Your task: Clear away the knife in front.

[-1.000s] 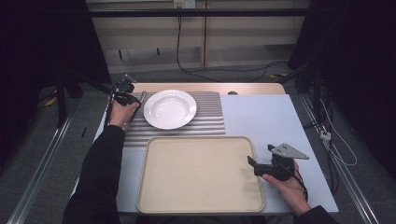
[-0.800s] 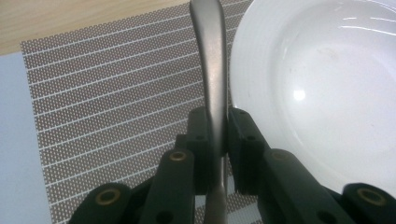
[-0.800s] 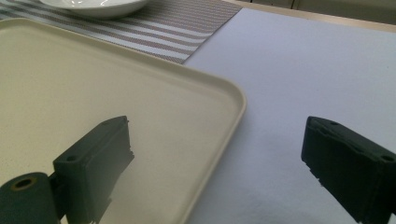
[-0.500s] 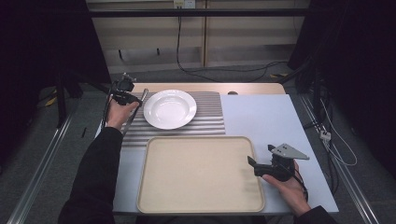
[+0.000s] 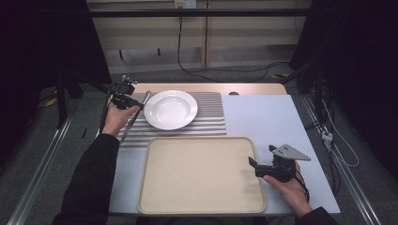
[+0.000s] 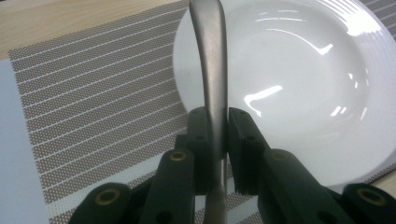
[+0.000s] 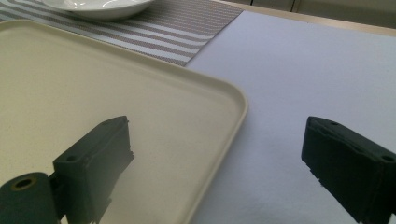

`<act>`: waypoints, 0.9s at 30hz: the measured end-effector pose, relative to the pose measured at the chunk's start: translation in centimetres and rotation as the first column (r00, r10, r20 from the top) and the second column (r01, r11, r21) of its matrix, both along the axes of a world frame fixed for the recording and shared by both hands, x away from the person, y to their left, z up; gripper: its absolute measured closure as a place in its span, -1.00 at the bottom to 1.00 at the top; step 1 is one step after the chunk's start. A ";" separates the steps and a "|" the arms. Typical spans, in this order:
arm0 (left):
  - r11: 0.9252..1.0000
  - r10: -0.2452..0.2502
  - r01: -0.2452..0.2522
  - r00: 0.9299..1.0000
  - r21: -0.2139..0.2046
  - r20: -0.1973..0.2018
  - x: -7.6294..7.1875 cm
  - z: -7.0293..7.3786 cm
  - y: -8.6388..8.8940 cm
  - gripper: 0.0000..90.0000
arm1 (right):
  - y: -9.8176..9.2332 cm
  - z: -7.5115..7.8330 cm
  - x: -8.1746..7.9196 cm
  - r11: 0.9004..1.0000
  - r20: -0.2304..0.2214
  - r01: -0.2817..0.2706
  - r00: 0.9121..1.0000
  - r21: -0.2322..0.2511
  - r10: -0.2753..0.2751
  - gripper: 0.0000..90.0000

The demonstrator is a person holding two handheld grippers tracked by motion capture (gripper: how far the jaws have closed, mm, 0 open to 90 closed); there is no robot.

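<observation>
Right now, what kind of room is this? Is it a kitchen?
Probably not a kitchen; more likely a workroom set up for recording. The table is laid with a plate on a striped mat, but cables trail across the floor and dark curtains hang at both sides.

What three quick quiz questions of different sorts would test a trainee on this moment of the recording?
1. True or false: the left gripper is shut on the metal utensil.
2. What lies directly under the white plate: A the beige tray, B the striped placemat, C bare wood?
3. How do the right gripper's jaws stand, and over what?

Key
1. True; the pads clamp its handle.
2. B.
3. Wide apart and empty, straddling the tray's right rim, one jaw over the tray and one over the pale table cover.
</observation>
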State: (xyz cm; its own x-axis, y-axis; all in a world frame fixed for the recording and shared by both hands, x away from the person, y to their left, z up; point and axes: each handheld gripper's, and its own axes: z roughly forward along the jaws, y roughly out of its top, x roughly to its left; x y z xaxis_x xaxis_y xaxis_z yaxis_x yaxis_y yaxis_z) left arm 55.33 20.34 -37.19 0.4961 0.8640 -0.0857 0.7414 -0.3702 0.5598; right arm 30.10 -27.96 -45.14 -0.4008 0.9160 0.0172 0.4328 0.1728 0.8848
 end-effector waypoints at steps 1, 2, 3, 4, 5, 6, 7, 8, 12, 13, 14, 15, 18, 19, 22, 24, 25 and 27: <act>1.000 -0.002 0.002 1.000 0.003 0.005 -0.2 0.0 -0.2 0.77 | 0.0 0.0 0.0 1.000 0.002 -0.001 1.000 -0.003 0.001 -0.81; 1.000 -0.007 0.007 1.000 0.005 0.006 -0.4 0.1 -0.3 0.77 | 0.0 0.0 0.0 1.000 0.002 -0.001 1.000 -0.003 0.001 -0.81; 1.000 -0.013 0.013 1.000 0.005 0.011 -0.6 0.2 -0.5 0.77 | 0.0 0.0 0.0 1.000 0.001 -0.001 1.000 -0.004 0.001 -0.81; 1.000 -0.025 0.024 1.000 0.006 0.011 -0.8 0.3 -0.6 0.77 | 0.0 0.0 0.0 1.000 0.001 -0.002 1.000 -0.004 0.002 -0.81; 1.000 -0.029 0.029 0.999 0.006 0.017 -1.0 0.4 -0.8 0.77 | 0.0 0.0 0.0 1.000 0.001 -0.002 1.000 -0.004 0.002 -0.81; 0.999 -0.033 0.033 0.999 0.001 0.019 -1.2 0.5 -0.9 0.77 | 0.0 0.0 0.0 1.000 0.002 -0.003 1.000 -0.004 0.003 -0.81; 0.999 -0.041 0.042 0.999 -0.005 0.020 -1.4 0.7 -1.0 0.77 | 0.0 0.0 0.0 1.000 0.002 -0.003 1.000 -0.004 0.003 -0.81; 0.999 -0.049 0.049 0.999 0.000 0.021 -1.5 0.8 -1.1 0.77 | 0.0 0.0 0.0 1.000 0.002 -0.003 1.000 -0.004 0.003 -0.81; 0.998 -0.064 0.064 0.998 0.001 0.025 -2.3 1.1 -1.7 0.77 | 0.1 0.0 0.0 1.000 0.002 -0.005 1.000 -0.005 0.005 -0.81; 0.998 -0.066 0.066 0.997 -0.001 0.027 -2.5 1.2 -1.8 0.77 | 0.1 0.0 0.0 1.000 0.002 -0.005 1.000 -0.005 0.005 -0.81; 0.997 -0.080 0.080 0.996 0.004 0.025 -2.7 1.4 -1.9 0.77 | 0.1 0.0 0.0 1.000 0.002 -0.005 1.000 -0.005 0.005 -0.81; 0.997 -0.082 0.082 0.996 0.002 0.028 -3.0 1.4 -2.1 0.77 | 0.1 0.0 0.0 1.000 0.002 -0.006 1.000 -0.004 0.006 -0.81; 0.993 -0.117 0.117 0.992 0.012 0.040 -3.5 1.5 -2.6 0.77 | 0.1 0.0 0.0 1.000 0.002 -0.008 1.000 -0.006 0.008 -0.81; 0.993 -0.121 0.121 0.992 0.013 0.040 -3.7 1.6 -2.8 0.77 | 0.1 0.0 0.0 1.000 0.002 -0.008 1.000 -0.006 0.008 -0.81; 0.991 -0.136 0.136 0.990 0.001 0.039 -4.1 1.6 -3.2 0.77 | 0.1 0.0 0.0 1.000 0.002 -0.010 1.000 -0.006 0.010 -0.82; 0.990 -0.144 0.144 0.989 0.007 0.036 -4.4 1.5 -3.5 0.77 | 0.1 0.0 0.0 1.000 0.001 -0.011 1.000 -0.006 0.011 -0.82; 0.989 -0.146 0.145 0.989 0.005 0.036 -4.5 1.5 -3.6 0.77 | 0.1 0.0 0.0 1.000 0.000 -0.011 1.000 -0.005 0.011 -0.82; 0.989 -0.145 0.145 0.989 0.007 0.038 -4.8 1.5 -3.9 0.77 | 0.1 0.0 0.0 1.000 0.001 -0.010 1.000 -0.006 0.010 -0.82</act>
State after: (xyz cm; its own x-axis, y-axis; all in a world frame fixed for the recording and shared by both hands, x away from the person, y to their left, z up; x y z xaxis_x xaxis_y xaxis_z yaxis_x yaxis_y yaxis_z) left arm 50.51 16.48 -35.72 0.6188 0.7832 -0.0608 0.6580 -0.4745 0.5846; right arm 30.09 -27.86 -45.14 -0.4100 0.9120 0.0115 0.4303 0.1823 0.8841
